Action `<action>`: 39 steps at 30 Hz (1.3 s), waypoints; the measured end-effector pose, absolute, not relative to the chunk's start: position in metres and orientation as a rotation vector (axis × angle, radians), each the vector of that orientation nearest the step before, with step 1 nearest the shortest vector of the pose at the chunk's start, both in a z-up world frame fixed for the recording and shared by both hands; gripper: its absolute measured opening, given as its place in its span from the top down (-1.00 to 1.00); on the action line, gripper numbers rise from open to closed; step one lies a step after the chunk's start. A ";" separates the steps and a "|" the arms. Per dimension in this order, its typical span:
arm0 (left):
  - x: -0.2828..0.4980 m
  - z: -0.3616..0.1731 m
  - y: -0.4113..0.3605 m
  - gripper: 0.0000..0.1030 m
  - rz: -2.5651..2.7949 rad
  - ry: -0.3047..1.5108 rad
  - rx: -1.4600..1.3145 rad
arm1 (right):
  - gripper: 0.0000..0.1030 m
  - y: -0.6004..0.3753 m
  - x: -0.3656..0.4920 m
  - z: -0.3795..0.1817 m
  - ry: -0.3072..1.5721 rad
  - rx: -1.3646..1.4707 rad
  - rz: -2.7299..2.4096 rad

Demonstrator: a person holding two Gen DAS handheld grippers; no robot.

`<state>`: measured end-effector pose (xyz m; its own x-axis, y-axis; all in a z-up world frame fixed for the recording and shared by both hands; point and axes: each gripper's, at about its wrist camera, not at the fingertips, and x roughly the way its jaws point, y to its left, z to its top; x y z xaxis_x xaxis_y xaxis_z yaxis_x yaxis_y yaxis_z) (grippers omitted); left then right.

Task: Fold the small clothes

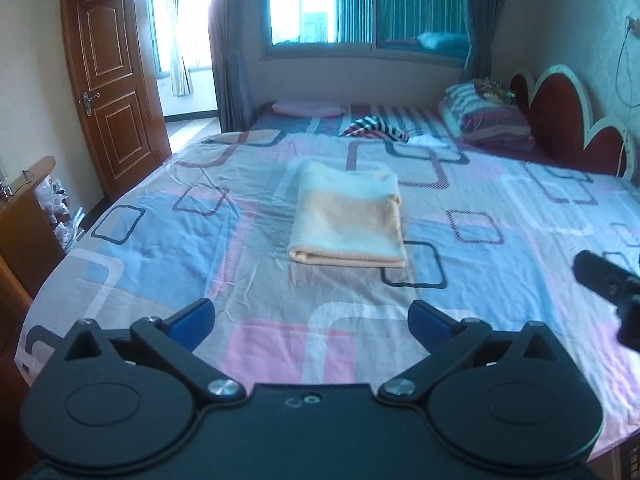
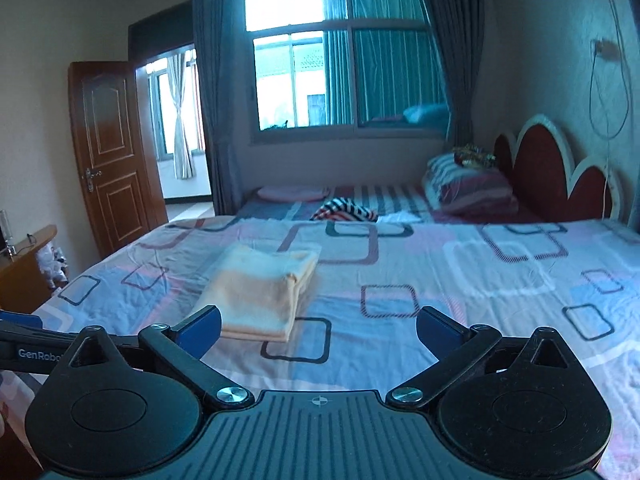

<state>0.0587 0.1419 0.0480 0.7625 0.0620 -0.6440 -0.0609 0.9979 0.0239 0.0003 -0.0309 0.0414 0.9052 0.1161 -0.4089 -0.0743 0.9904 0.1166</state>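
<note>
A pale yellow-orange garment [image 1: 347,216] lies folded into a neat rectangle on the patterned bedsheet [image 1: 500,264]. In the right wrist view the same folded garment [image 2: 264,292] sits ahead and to the left. My left gripper [image 1: 311,322] hovers over the sheet short of the garment, jaws spread wide with nothing between the blue pads [image 1: 192,318]. My right gripper [image 2: 318,330] is likewise open and empty, its left pad [image 2: 202,326] overlapping the garment's near corner in the picture. A black part of the right gripper [image 1: 608,280] shows at the right edge of the left wrist view.
A striped crumpled garment [image 1: 376,128] and a pink folded cloth [image 1: 308,108] lie at the far side of the bed. Striped pillows [image 1: 488,116] rest by the red headboard [image 1: 560,120]. A wooden door [image 1: 112,92] stands open at left, beside a wooden cabinet [image 1: 28,216].
</note>
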 end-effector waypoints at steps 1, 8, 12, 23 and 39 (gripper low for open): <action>0.055 0.051 0.141 -0.98 0.065 0.695 -0.002 | -0.99 -0.030 -0.004 0.043 0.424 0.095 0.100; 0.034 0.060 0.140 -0.98 0.059 0.668 -0.012 | -0.99 -0.032 -0.020 0.046 0.410 0.094 0.108; 0.030 0.059 0.142 -0.98 0.060 0.672 -0.023 | -0.99 -0.034 -0.025 0.046 0.405 0.101 0.098; 0.023 0.059 0.148 -0.98 0.066 0.661 -0.019 | -0.99 -0.028 -0.033 0.046 0.401 0.100 0.101; 0.019 0.062 0.154 -0.98 0.075 0.654 -0.020 | -0.99 -0.024 -0.033 0.044 0.408 0.097 0.104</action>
